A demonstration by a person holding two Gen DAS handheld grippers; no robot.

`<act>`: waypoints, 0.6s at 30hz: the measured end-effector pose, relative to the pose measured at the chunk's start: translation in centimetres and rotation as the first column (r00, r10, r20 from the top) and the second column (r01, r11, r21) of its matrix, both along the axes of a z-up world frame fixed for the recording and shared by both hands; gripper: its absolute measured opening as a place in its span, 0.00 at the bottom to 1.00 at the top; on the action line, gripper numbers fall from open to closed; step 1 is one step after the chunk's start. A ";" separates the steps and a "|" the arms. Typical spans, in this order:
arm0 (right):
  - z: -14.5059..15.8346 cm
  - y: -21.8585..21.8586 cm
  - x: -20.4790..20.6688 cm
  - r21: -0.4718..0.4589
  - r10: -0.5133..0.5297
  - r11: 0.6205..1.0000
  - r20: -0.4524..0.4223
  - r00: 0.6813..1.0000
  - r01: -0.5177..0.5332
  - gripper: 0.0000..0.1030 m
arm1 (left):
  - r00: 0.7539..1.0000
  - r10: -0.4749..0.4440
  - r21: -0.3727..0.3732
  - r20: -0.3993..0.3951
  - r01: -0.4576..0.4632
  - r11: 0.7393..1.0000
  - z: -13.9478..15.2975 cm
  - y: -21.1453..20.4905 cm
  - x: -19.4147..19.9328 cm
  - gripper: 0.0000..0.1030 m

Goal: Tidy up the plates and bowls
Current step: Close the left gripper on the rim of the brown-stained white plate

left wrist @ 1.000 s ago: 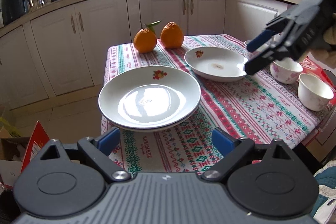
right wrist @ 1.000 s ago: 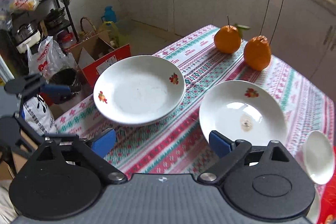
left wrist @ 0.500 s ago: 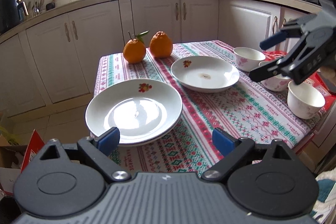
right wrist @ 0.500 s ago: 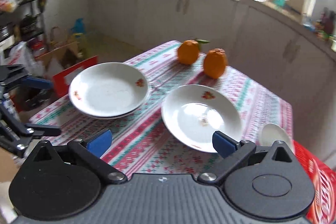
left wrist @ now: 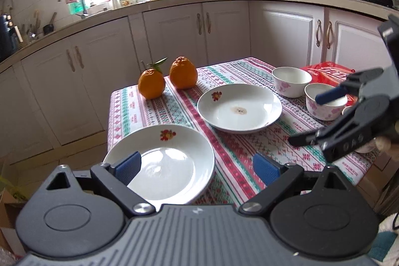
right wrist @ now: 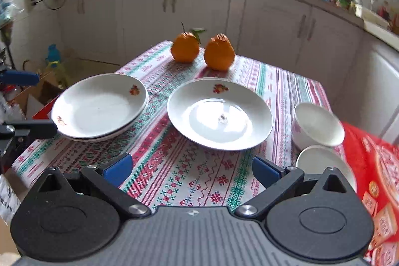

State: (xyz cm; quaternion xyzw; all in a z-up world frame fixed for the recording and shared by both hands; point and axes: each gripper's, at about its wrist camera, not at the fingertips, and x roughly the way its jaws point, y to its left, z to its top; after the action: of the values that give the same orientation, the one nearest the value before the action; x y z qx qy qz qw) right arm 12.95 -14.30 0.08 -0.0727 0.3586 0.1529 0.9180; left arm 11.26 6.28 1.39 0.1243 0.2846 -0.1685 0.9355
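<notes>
Legibly, only one marking reads: the letters "OAS" on the black body of the right gripper (left wrist: 326,116) as the left wrist view shows it; the print on the red package (right wrist: 379,166) at the bench's right edge is too blurred to read.

Both grippers stand spread and hold nothing. The left gripper (left wrist: 197,166) hovers over the near corner of the bench (left wrist: 249,153), its left blue pad over the rim of the stacked plates (left wrist: 169,161), its right pad over bare patterned cloth. That stack, at least two white plates with a small fruit motif, lies at the bench's near left corner and slightly overhangs the edge.

A single plate (right wrist: 219,114) of the same kind lies flat in the middle of the bench, directly ahead of the right gripper (right wrist: 192,168) and apart from it, with a small mark at its centre. In the left wrist view the right gripper comes in from the right side, beside that plate and in front of the bowls.

A white bowl (right wrist: 316,126) with pink flowers stands just right of the single plate; a second bowl (right wrist: 321,161) sits nearer, next to the red package and partly behind the right gripper's right finger. Two oranges (right wrist: 202,49) stand side by side at the far end of the bench.
</notes>
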 end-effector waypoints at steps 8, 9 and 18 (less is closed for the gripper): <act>-3.6 1.1 3.4 -0.021 -0.071 0.997 -0.087 0.994 0.070 1.00 | 0.996 -0.054 0.003 -0.072 0.054 0.999 -1.0 -1.7 6.9 0.97; -4.0 1.3 3.8 -0.028 -0.079 0.997 -0.096 0.992 0.076 1.00 | 0.995 -0.063 0.004 -0.082 0.064 0.998 -1.2 -2.0 7.8 0.97; -6.7 1.2 6.5 -0.076 -0.124 0.990 -0.135 0.983 0.114 1.00 | 0.977 -0.159 0.018 -0.142 0.163 0.986 -2.6 -4.6 13.8 0.97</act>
State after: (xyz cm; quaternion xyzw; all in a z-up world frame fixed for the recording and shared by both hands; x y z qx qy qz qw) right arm 19.42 -13.07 -6.57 -0.0716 0.4306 0.0900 0.8952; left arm 25.10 1.64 -1.21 0.1485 0.3408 -0.2478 0.8946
